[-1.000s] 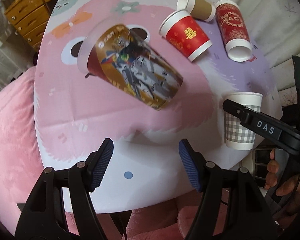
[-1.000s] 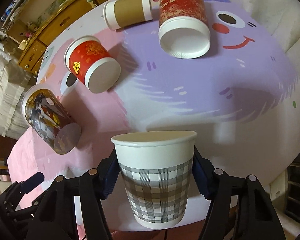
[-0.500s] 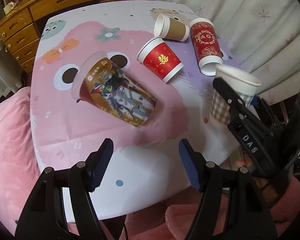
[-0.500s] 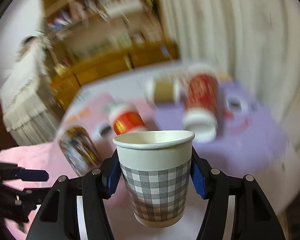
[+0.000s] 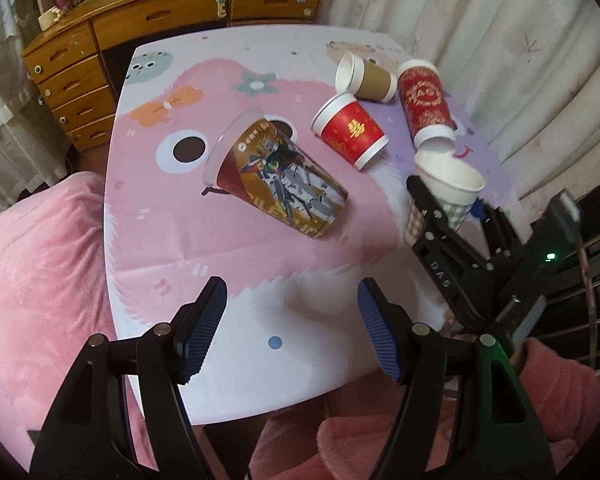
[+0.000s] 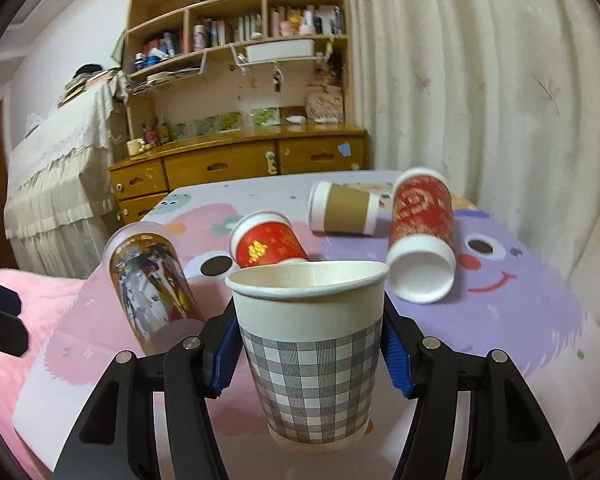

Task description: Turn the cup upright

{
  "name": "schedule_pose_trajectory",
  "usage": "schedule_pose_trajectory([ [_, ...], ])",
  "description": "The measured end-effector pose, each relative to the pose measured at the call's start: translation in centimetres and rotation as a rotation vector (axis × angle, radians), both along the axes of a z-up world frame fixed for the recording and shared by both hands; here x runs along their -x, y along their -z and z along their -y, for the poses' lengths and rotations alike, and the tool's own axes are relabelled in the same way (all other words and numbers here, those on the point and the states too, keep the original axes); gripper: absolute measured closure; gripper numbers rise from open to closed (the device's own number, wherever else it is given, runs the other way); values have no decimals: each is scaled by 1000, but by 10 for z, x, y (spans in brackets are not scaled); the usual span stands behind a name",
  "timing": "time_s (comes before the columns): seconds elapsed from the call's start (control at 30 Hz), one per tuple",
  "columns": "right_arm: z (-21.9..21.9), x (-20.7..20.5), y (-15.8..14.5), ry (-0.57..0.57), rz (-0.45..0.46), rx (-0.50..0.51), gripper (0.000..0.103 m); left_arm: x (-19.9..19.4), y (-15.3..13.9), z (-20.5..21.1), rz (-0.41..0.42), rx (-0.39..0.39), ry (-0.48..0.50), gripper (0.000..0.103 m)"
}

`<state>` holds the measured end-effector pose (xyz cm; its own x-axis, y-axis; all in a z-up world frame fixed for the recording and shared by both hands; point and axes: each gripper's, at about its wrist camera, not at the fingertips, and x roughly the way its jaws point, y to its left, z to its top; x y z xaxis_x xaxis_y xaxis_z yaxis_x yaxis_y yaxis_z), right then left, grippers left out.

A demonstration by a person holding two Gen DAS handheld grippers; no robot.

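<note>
My right gripper (image 6: 308,356) is shut on a grey plaid paper cup (image 6: 312,364), held upright with its open mouth up, above the table's near right part. The cup (image 5: 448,188) and that gripper (image 5: 448,216) also show in the left wrist view. My left gripper (image 5: 292,328) is open and empty above the table's near edge. A large robot-print cup (image 5: 280,180) lies on its side ahead of it.
A red cup (image 5: 350,132), a brown cup (image 5: 368,80) and a tall red patterned cup (image 5: 426,104) lie on their sides on the cartoon tablecloth (image 5: 180,232). Wooden drawers (image 5: 72,76) stand behind, curtains (image 5: 500,40) at right, a pink blanket (image 5: 32,280) at left.
My right gripper has lifted the plaid cup off the table and levelled out, so its view now looks across the table. My left gripper has pulled back and up.
</note>
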<state>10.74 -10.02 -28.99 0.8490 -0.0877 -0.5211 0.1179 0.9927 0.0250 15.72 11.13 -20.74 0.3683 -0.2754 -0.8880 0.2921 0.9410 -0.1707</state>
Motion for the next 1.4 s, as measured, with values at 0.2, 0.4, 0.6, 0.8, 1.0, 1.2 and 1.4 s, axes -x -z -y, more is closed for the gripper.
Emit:
schedule_pose_trajectory([
  [0.2,4,6,15,-14,-38,13,40,9,-14,-5,41,78,3,38],
  [0.4,-3,17,17,-65,-64,70,39,6,-20,-10,41,150,-25,38],
  [0.6,-6,27,12,-132,-140,122,38,-12,-24,-16,6,263,-52,38],
  [0.8,-1,23,3,-164,-265,113,23,-16,-44,-12,39,301,-24,38],
  [1.0,-3,21,-17,-256,-351,113,12,-6,-57,-2,51,244,-8,38],
  [1.2,4,38,-64,-348,-351,74,8,11,-78,19,87,96,-9,38],
  [1.4,25,49,-128,-403,-422,-19,1,36,-119,43,160,6,-40,38],
])
